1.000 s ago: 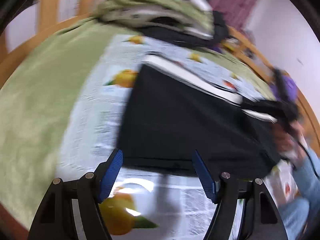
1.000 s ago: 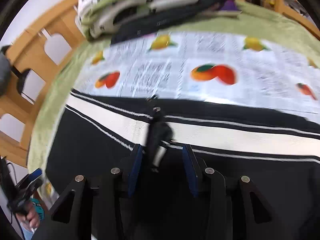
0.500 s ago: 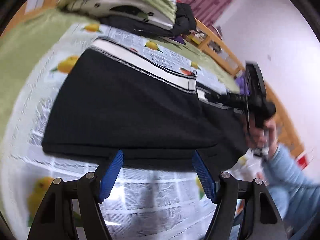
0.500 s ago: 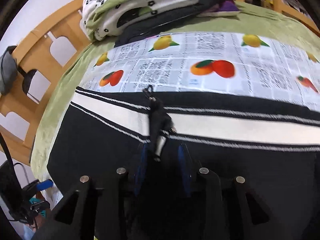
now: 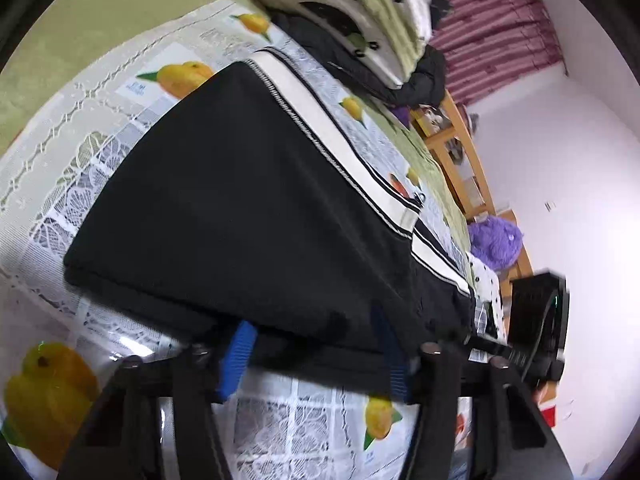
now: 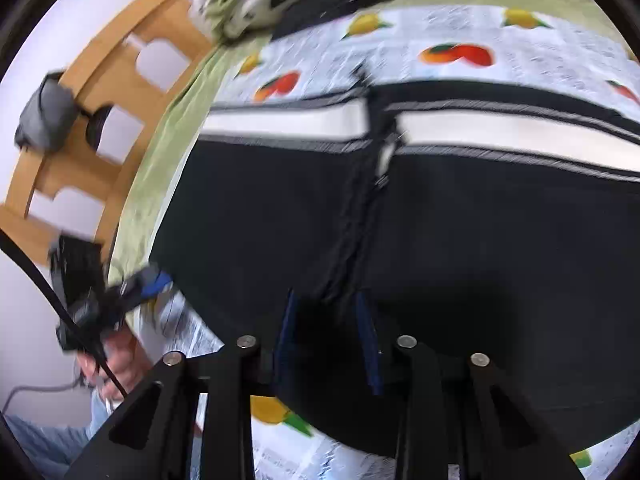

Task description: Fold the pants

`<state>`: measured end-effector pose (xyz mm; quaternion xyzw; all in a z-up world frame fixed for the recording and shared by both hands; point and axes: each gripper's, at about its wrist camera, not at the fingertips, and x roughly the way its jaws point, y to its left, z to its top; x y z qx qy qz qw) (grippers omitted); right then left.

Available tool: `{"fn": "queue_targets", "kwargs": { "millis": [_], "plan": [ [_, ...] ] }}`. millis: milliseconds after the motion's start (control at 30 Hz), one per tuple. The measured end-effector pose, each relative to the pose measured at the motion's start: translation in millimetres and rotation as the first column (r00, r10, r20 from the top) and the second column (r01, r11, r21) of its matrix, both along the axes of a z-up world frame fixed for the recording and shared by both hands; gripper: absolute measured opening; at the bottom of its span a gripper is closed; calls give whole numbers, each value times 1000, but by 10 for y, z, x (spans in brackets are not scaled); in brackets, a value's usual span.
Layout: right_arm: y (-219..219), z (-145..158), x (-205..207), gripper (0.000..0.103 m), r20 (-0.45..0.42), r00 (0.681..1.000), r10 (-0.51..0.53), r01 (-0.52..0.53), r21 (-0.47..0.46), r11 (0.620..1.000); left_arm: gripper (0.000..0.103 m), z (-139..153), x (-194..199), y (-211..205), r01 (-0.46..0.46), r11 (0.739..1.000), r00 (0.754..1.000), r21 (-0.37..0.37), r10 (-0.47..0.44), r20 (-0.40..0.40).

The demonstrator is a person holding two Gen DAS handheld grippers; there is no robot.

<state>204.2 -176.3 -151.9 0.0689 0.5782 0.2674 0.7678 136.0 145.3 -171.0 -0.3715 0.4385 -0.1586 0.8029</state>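
Observation:
Black pants with a white side stripe lie flat on a fruit-print cloth. My left gripper is at their near edge. Its jaws are closing, the hem drapes between the blue pads, and a wide gap remains. In the right wrist view the pants fill the middle. My right gripper is shut on a ridge of black fabric that runs taut up to the stripe, and its jaws are still narrowing. The left gripper shows at the pants' left corner, held by a hand.
A heap of folded bedding and dark clothes sits past the pants. A green blanket covers the bed under the cloth. A wooden bed frame carries a grey object. A purple plush lies by a wooden shelf.
The left gripper rolled and came down onto the pants' near edge, its fingers narrowing around the hem. The right fingers closed in on the fabric and drew it into a long taut ridge.

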Motion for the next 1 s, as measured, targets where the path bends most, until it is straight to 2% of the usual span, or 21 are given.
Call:
{"fn": "queue_targets", "kwargs": {
  "millis": [33, 100, 167, 233, 300, 400, 500, 567, 633, 667, 700, 767, 867, 933, 1000],
  "plan": [
    [67, -20, -31, 20, 3, 1000, 21, -21, -18, 1000, 41, -5, 15, -6, -4, 1000, 1000, 5, 4, -10],
    [157, -24, -91, 13, 29, 998, 47, -46, -39, 998, 22, 1, 29, -24, -6, 999, 1000, 33, 7, -24],
    [219, -7, -141, 7, 60, 995, 75, -71, -60, 996, 16, 15, -1, -3, -1, 999, 1000, 47, 2, -26],
    [259, 64, -214, 6, 97, 986, 132, -124, -84, 989, 12, 48, -10, 19, 11, 998, 1000, 57, -10, -24],
    [216, 173, -279, 6, 125, 979, 161, -157, -44, 987, 12, 121, -99, 57, 12, 997, 1000, 79, -12, 0],
    [209, 113, -303, 6, 99, 978, 186, -182, -48, 982, 12, 102, -142, 66, 24, 994, 1000, 103, -24, -2],
    [263, -159, -239, 7, 4, 978, 209, -208, -89, 974, 12, 0, -140, 59, 33, 993, 999, 112, -29, -34],
    [248, -148, -219, 8, -3, 977, 212, -211, -81, 974, 13, 26, -163, 64, 44, 991, 999, 126, -41, -23],
    [179, -16, -205, 12, 43, 976, 213, -210, -61, 976, 19, 100, -210, 91, 53, 985, 999, 162, -53, -6],
    [137, 48, -186, 15, 76, 977, 200, -197, -47, 979, 30, 132, -227, 107, 59, 981, 998, 183, -59, -6],
    [74, 104, -163, 17, 108, 979, 174, -171, -39, 985, 39, 168, -258, 134, 61, 976, 998, 209, -62, -4],
    [-31, 147, -65, 32, 147, 984, 104, -101, -28, 994, 44, 222, -323, 204, 38, 965, 999, 258, -43, 14],
    [-93, 94, 187, 33, 159, 987, 2, 3, -32, 999, 44, 258, -435, 361, -12, 947, 999, 320, 0, 38],
    [-114, -1, 414, 33, 142, 987, -74, 80, -36, 996, 44, 239, -463, 476, -48, 950, 999, 307, 37, 39],
    [-88, -118, 591, 34, 98, 989, -112, 114, -10, 993, 44, 198, -455, 587, -77, 956, 997, 282, 73, 26]
  ]
}}
